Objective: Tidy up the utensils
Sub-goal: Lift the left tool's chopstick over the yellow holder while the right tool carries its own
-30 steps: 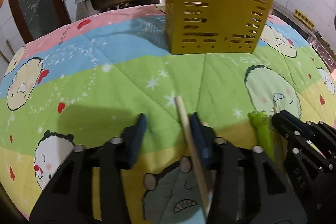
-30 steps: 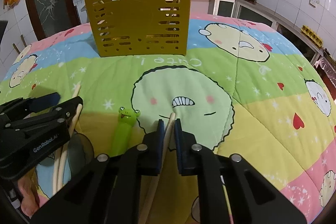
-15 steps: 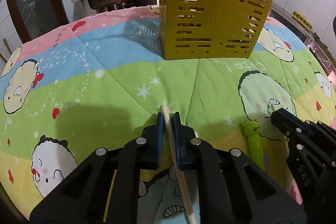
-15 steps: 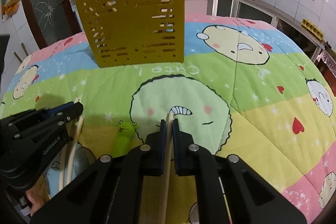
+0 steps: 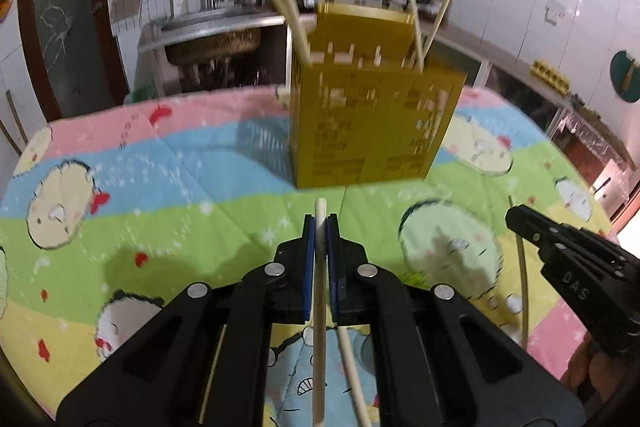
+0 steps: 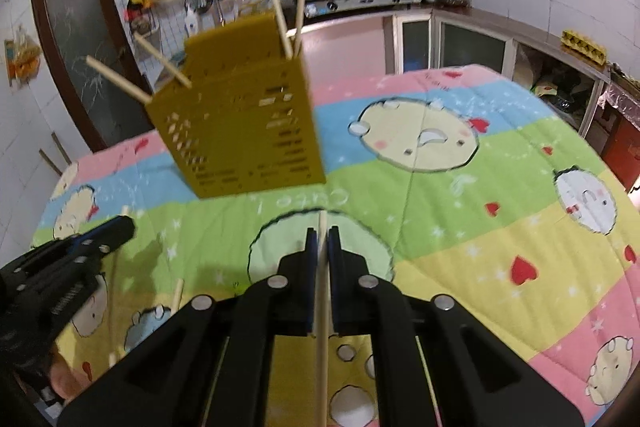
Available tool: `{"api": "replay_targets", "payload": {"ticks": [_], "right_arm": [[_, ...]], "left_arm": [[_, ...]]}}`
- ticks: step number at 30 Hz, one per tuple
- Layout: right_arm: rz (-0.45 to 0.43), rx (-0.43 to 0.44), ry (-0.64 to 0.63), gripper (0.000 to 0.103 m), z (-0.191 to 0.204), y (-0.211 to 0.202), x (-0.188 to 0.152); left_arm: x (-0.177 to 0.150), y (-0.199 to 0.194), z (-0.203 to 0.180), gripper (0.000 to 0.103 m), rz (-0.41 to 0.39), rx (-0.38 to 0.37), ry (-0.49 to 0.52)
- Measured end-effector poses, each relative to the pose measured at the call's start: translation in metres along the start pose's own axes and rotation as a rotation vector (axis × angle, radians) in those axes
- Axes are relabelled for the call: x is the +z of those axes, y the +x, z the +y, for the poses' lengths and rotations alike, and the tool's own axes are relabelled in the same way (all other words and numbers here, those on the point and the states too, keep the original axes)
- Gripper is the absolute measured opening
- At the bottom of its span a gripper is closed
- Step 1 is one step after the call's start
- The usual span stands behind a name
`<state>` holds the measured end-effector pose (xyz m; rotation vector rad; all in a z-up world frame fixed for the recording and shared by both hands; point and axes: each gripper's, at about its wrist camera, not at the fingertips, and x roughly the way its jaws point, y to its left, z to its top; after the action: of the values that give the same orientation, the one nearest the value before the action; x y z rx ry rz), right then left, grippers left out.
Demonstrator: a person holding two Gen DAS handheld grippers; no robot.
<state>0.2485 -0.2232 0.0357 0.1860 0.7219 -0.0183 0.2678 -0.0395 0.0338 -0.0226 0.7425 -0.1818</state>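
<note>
A yellow slotted utensil holder (image 5: 372, 123) stands on the cartoon quilt, with several chopsticks leaning out of it; it also shows in the right wrist view (image 6: 244, 135). My left gripper (image 5: 320, 227) is shut on a pale chopstick (image 5: 319, 307) and holds it above the quilt, pointing at the holder. My right gripper (image 6: 322, 237) is shut on another thin chopstick (image 6: 321, 327), also lifted. Each gripper shows in the other's view: the right one (image 5: 568, 259) and the left one (image 6: 80, 247).
Loose chopsticks (image 5: 352, 375) lie on the quilt (image 5: 160, 187) below the left gripper, and one (image 6: 176, 295) near the left gripper in the right wrist view. A sink (image 5: 212, 39) and kitchen counter stand behind the table.
The left gripper closed on its chopstick. Both grippers have lifted their chopsticks off the quilt and risen, so the holder's top and the kitchen behind now show.
</note>
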Motion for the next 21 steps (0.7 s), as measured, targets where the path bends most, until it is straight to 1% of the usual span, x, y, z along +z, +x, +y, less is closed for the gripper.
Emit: {"api": "replay_targets", "payload": {"ticks": [3, 7, 10, 15, 18, 21], "right_arm": [[-0.048, 0.004, -0.003, 0.006, -0.002, -0.013, 0.006], [-0.115, 0.020, -0.010, 0.006, -0.002, -0.031, 0.014], [-0.170, 0.025, -0.021, 0.006, -0.001, -0.044, 0.020], [-0.282, 0.016, -0.060, 0.006, 0.007, -0.070, 0.026], [-0.341, 0.015, -0.068, 0.006, 0.009, -0.082, 0.029], [-0.390, 0.011, -0.075, 0.006, 0.011, -0.092, 0.032]], "left_arm": [[0.009, -0.020, -0.002, 0.005, -0.061, -0.008, -0.004], [0.016, -0.038, -0.002, 0.005, -0.116, -0.005, -0.004], [0.020, -0.047, -0.001, 0.005, -0.143, -0.013, -0.012], [0.024, -0.062, -0.001, 0.005, -0.203, 0.006, -0.005], [0.026, -0.070, -0.001, 0.005, -0.246, 0.031, -0.001], [0.028, -0.078, -0.001, 0.005, -0.281, 0.036, 0.002]]}}
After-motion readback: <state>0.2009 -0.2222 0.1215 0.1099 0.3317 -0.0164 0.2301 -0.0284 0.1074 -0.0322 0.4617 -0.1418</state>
